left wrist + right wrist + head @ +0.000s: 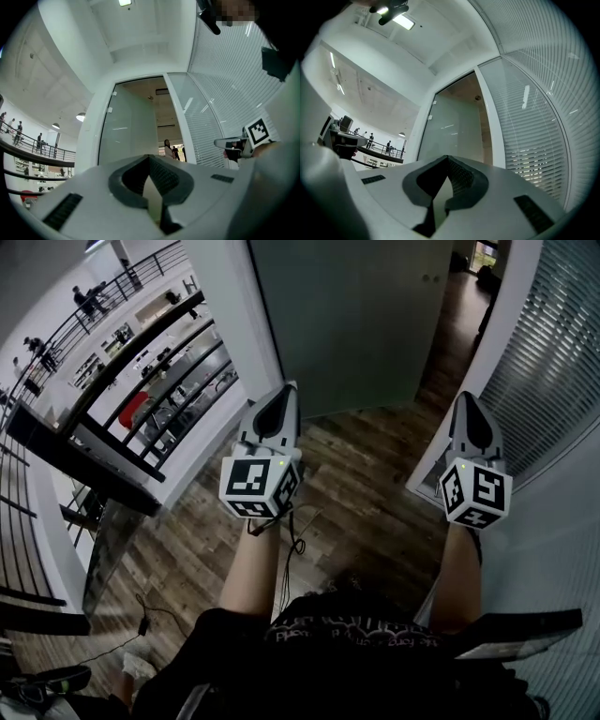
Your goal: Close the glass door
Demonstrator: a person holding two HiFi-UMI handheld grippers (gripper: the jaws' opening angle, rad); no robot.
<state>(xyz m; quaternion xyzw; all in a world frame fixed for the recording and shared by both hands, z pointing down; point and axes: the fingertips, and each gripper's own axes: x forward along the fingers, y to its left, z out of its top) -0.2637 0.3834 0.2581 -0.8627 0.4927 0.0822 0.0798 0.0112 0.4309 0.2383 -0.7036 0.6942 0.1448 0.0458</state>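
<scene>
The frosted glass door [347, 324] stands ahead of me, swung aside, and a gap to a corridor [461, 315] shows at its right. The door also fills the middle of the left gripper view [129, 136] and the right gripper view [452, 131]. My left gripper [284, 390] points at the door's lower edge, apart from it, jaws together with nothing between them [149, 157]. My right gripper [466, 397] is held before the white door frame [433, 457], likewise shut and empty [447, 158]. Neither gripper touches the door.
A black railing [141, 409] runs along the left, with an atrium and distant people beyond it. A wall of slatted blinds [553, 352] is at the right. The floor is wood planks [356, 512], with a cable [141, 615] lying at the lower left. People [168, 149] stand in the corridor.
</scene>
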